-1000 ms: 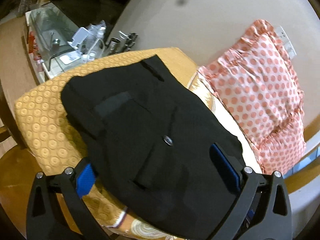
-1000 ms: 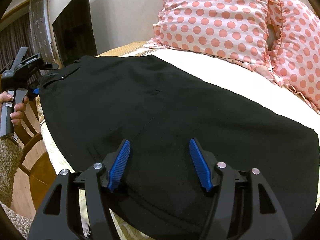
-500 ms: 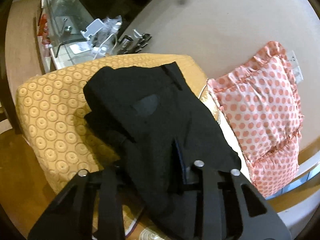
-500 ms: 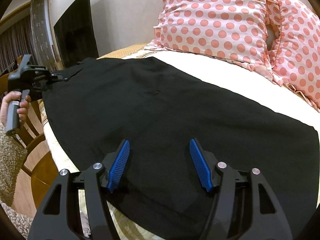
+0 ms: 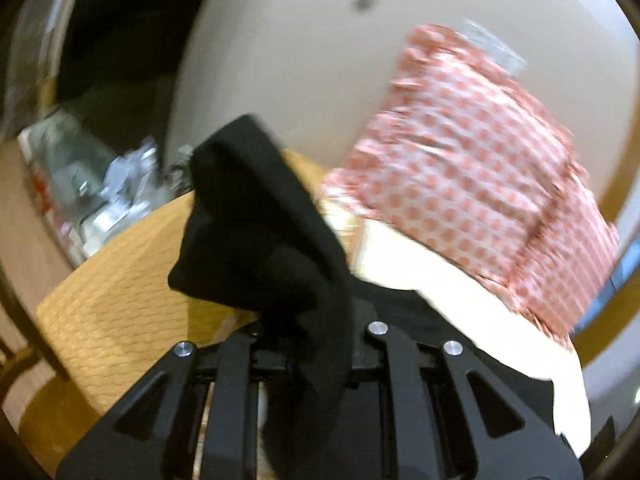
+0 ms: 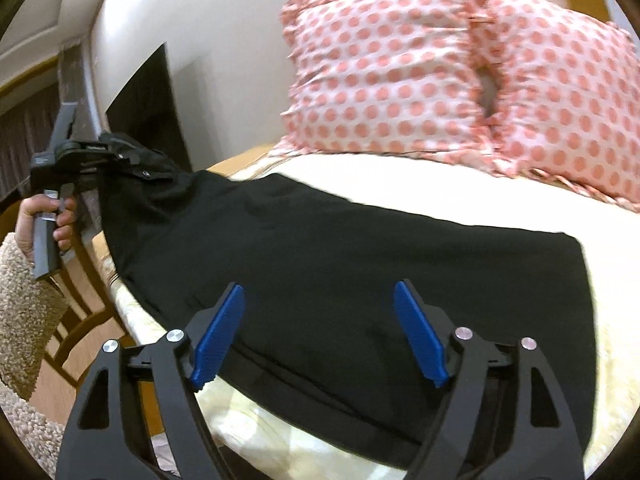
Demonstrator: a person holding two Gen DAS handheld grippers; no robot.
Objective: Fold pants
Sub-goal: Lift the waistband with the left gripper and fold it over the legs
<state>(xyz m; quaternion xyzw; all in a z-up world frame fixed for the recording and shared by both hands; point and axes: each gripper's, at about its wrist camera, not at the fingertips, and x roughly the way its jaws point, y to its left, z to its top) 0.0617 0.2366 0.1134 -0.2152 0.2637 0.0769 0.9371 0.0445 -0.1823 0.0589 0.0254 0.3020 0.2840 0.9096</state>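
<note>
Black pants [image 6: 340, 248] lie spread across the cream bed sheet [image 6: 440, 184]. At their left end my left gripper [image 6: 148, 168] grips the waistband and holds it lifted off the bed. Seen from the left wrist, its jaws are closing on bunched black cloth; the gripper [image 5: 312, 320] has the pants [image 5: 260, 232] hanging up and over its fingers, which hide the pads. My right gripper [image 6: 318, 292] hovers over the near edge of the pants. Its jaws are opening, the blue pads [image 6: 218, 336] stand wide apart and nothing is pinched between them.
Two pink dotted pillows [image 6: 384, 68] lean on the wall behind the bed. A yellow patterned cover [image 5: 120, 280] lies at the bed's left end, with a cluttered glass table [image 5: 100, 184] beyond. A hand [image 6: 44, 216] in a fuzzy sleeve holds the left gripper. A wooden chair [image 6: 80, 320] stands at left.
The left gripper shut on the waistband, then rose and pulled it up off the bed, bunching the cloth. The right gripper's jaws spread wider and it shifted over the pants.
</note>
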